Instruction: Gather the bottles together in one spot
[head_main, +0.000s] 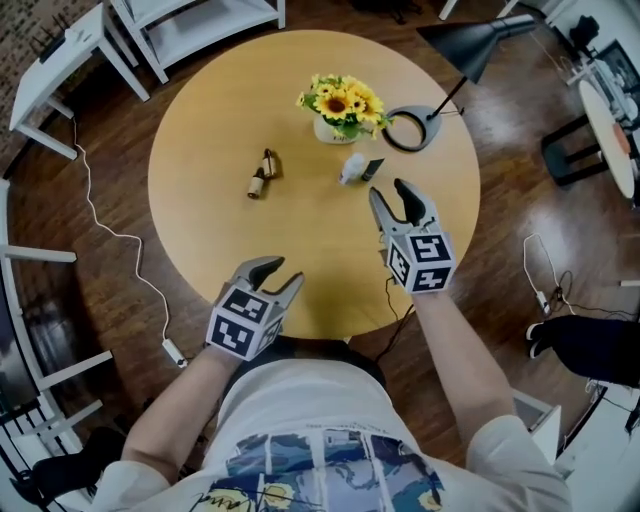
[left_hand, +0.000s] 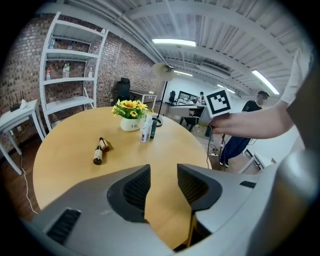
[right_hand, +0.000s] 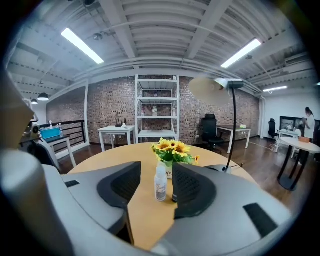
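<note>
In the head view, a white bottle (head_main: 352, 168) and a dark bottle (head_main: 372, 170) are seen standing side by side just before the vase (head_main: 340, 115), toward the far right edge of the tabletop (head_main: 200, 120). This is judged to be the gathering spot, since two brown bottles (head_main: 262, 176) are found lying together well apart from it, left of centre. The right claw (head_main: 389, 192) is held just short of the standing pair, jaws wide and nothing gripped, with the forearm stretched in from the near edge. The left claw (head_main: 275, 275) is held low over the near edge and tipped downward toward the brown bottles, probably to be sent for them. In the left gripper view, its jaws are shown moderately apart with only bare tabletop between them, and the brown bottles (left_hand: 100, 151) are seen well ahead to the left. In the right gripper view, the jaws are shown apart. The white bottle (right_hand: 160, 183) is framed in the gap but stands beyond the pads, untouched, and the dark bottle is half hidden behind one jaw. This claw is aimed nearly level across the tabletop, at the vase.
</note>
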